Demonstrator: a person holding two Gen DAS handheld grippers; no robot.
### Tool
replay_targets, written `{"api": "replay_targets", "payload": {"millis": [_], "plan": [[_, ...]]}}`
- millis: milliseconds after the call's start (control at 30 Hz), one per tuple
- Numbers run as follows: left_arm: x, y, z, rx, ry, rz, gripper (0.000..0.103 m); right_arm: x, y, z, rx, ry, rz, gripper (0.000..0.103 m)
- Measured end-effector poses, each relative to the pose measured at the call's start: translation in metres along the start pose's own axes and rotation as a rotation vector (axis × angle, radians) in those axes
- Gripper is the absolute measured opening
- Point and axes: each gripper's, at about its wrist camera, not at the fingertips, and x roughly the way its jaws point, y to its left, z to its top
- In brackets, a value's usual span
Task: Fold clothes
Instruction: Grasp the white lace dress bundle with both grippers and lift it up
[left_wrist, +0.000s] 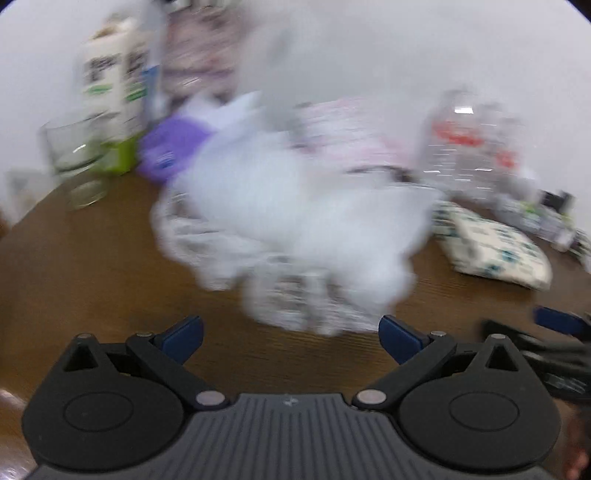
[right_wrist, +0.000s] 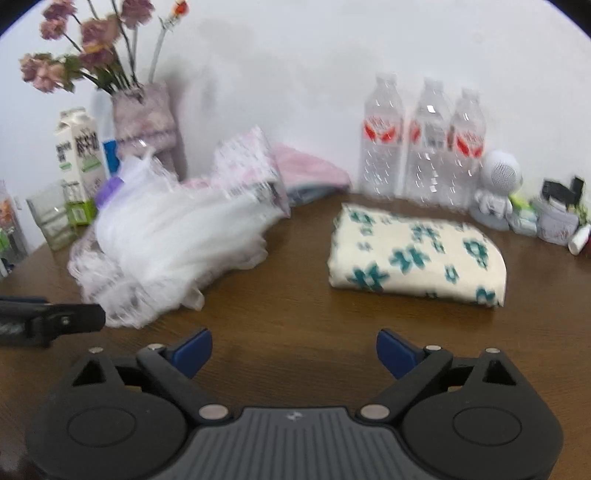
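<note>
A crumpled white tulle and lace garment (left_wrist: 295, 229) with a purple part lies in a heap on the brown wooden table (left_wrist: 92, 266), just ahead of my left gripper (left_wrist: 291, 338), which is open and empty. In the right wrist view the garment (right_wrist: 170, 236) lies to the left, and my right gripper (right_wrist: 294, 352) is open and empty over bare table (right_wrist: 295, 306). A folded cream cloth with teal flowers (right_wrist: 417, 258) lies ahead to the right; it also shows in the left wrist view (left_wrist: 491, 247). The left view is blurred.
Along the back wall stand three water bottles (right_wrist: 424, 147), a flower vase (right_wrist: 144, 118), a milk carton (right_wrist: 79, 162), a glass (left_wrist: 74, 147), a pink folded stack (right_wrist: 310, 173), a white figurine (right_wrist: 498, 184) and small clutter (right_wrist: 557, 214). The other gripper shows at each view's edge (right_wrist: 51, 321).
</note>
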Motion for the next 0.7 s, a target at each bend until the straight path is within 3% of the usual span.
{"api": "replay_targets", "payload": {"millis": [100, 300, 367, 433, 500, 567, 633, 700], "plan": [[0.006, -0.011, 0.004, 0.102, -0.045, 0.039, 0.103, 0.009, -0.006, 0.01, 0.102, 0.017, 0.083, 0.091], [0.015, 0.032, 0.029, 0.028, -0.087, 0.223, 0.103, 0.057, 0.034, 0.06, 0.178, 0.022, 0.314, 0.085], [0.01, 0.046, 0.028, -0.021, -0.084, 0.255, 0.103, 0.077, 0.048, 0.075, 0.188, 0.061, 0.316, 0.067], [0.001, 0.051, 0.027, -0.006, -0.089, 0.239, 0.103, 0.089, 0.058, 0.086, 0.157, 0.083, 0.341, 0.003], [-0.009, 0.054, 0.029, 0.045, -0.123, 0.214, 0.103, 0.078, 0.064, 0.093, 0.118, 0.056, 0.356, 0.0], [-0.011, 0.061, 0.038, 0.053, -0.184, 0.23, 0.103, 0.036, 0.07, 0.097, 0.011, -0.054, 0.393, 0.0], [-0.006, 0.077, 0.048, -0.011, -0.266, 0.209, 0.103, -0.017, 0.076, 0.099, -0.13, -0.146, 0.394, 0.0], [0.003, 0.093, 0.056, -0.125, -0.294, 0.115, 0.103, -0.063, 0.074, 0.098, -0.215, -0.2, 0.396, 0.0]]}}
